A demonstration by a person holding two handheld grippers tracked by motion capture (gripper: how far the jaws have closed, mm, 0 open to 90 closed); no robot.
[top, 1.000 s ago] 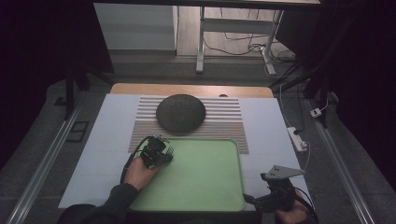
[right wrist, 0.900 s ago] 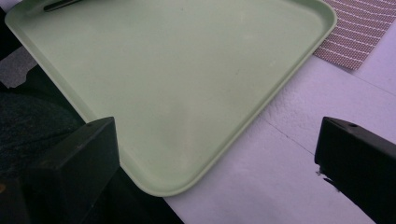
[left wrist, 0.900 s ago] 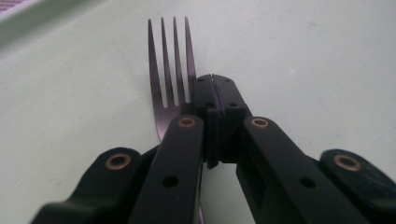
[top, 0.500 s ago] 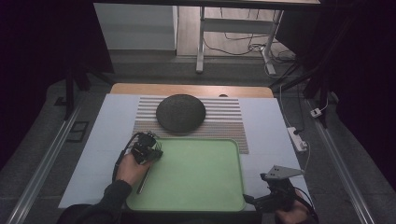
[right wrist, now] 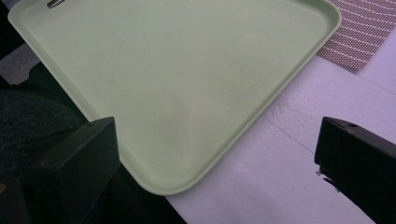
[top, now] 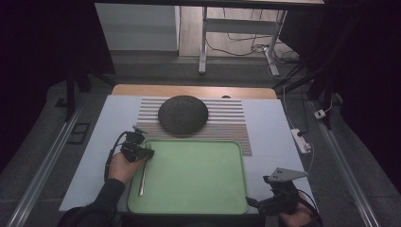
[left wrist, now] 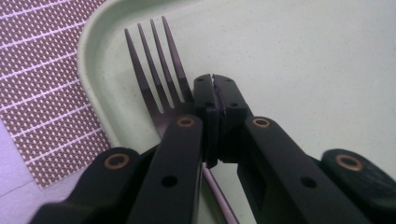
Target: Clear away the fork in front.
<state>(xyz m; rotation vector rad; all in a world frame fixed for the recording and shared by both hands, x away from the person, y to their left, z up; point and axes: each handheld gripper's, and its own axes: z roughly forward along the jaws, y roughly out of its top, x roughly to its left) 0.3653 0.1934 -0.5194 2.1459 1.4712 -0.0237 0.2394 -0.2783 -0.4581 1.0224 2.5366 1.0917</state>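
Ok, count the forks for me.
1. The fork lies along the left edge of the tray, tines toward the mat, with the shut left gripper over its head.

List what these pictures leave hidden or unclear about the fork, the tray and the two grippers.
- Fork handle: left gripper view, covered by the left gripper and its black arms.
- Grip on the fork: the jaws meet beside the neck; whether they pinch it is unclear.
- Green tray left corner: right gripper view, cut off by the frame edge.
- Right gripper fingertips: high view, too small and dark.
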